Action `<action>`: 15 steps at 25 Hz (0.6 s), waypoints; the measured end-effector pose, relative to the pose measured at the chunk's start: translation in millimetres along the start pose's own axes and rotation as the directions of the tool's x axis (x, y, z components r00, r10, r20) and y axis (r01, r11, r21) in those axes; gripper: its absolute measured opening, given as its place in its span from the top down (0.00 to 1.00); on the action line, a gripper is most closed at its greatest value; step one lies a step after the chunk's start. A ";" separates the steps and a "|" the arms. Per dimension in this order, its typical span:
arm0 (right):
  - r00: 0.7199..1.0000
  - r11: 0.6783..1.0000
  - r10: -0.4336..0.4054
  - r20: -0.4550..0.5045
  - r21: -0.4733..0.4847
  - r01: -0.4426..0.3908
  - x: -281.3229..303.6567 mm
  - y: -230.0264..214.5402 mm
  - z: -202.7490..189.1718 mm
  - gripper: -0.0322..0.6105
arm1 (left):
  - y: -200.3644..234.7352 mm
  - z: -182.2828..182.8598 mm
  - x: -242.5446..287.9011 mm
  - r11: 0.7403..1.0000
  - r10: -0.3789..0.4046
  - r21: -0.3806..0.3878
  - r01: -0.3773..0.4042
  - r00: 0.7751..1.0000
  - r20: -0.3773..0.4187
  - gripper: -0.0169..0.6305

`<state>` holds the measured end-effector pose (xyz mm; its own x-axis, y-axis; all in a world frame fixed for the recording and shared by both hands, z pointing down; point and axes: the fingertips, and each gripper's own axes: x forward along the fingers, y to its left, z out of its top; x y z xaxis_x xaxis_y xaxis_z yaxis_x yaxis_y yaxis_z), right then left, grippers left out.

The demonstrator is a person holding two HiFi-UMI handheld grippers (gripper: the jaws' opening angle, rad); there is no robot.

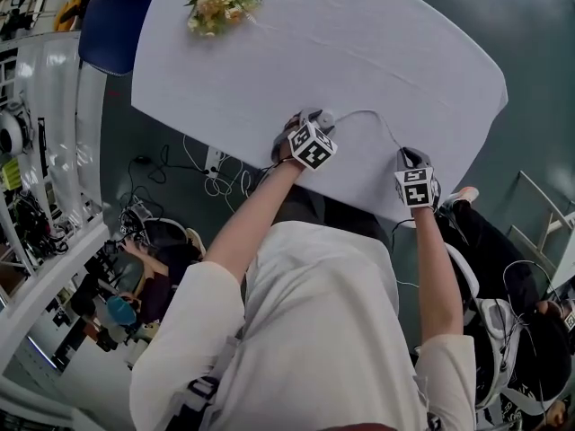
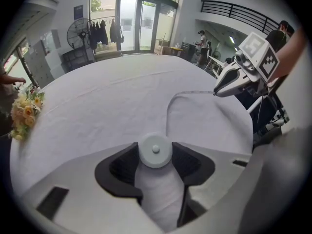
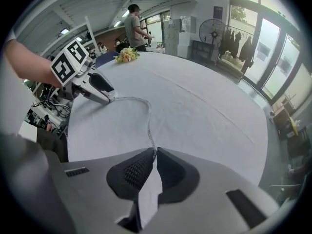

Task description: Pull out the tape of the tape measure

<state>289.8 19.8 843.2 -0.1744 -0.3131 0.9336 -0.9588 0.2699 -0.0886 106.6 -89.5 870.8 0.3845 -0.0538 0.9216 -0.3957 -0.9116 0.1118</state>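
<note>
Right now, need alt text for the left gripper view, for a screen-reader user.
The left gripper clamps a round white tape measure between its jaws. Its tape loops out over a white-clothed table to the tip of the right gripper at upper right. A yellow bouquet lies at the table's left edge.

Tablecloth (image 1: 359,52): white cloth, matt, smooth apart from a few faint pressed creases.
Tape measure case (image 2: 155,150): pale plastic, smooth, with a soft, low sheen.
Tape (image 3: 147,118): thin, limp, pale strip with fine dark markings; cloth or soft plastic, cannot tell which.
Left gripper (image 2: 155,156): light grey plastic shell, matt and smooth.
Right gripper (image 3: 153,155): the same matt grey plastic.
Pads (image 3: 134,172): dark, dull, rubber-like, with a fine raised dot pattern.
Marker cube (image 1: 312,146): flat black-and-white print, no gloss.
Shirt (image 1: 314,330): white woven cloth, matt, softly creased.
</note>
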 end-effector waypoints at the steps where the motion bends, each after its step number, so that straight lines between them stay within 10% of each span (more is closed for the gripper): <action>1: 1.000 1.000 -0.004 0.002 0.003 0.004 0.1 -1.2 0.4 0.88 | 0.4 0.4 0.1 1.000 0.004 -0.001 -0.004 1.000 0.002 0.64; 15: 0.996 1.000 0.030 0.080 -0.010 -0.029 -21.1 6.3 16.6 0.78 | -0.1 2.0 -30.1 0.999 0.026 -0.038 -0.025 0.999 0.030 0.59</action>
<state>283.8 13.0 817.1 -0.2207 -0.3768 0.8996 -0.9509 0.2885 -0.1124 96.8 -88.6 842.2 0.3987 -0.0896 0.9127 -0.4365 -0.8938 0.1029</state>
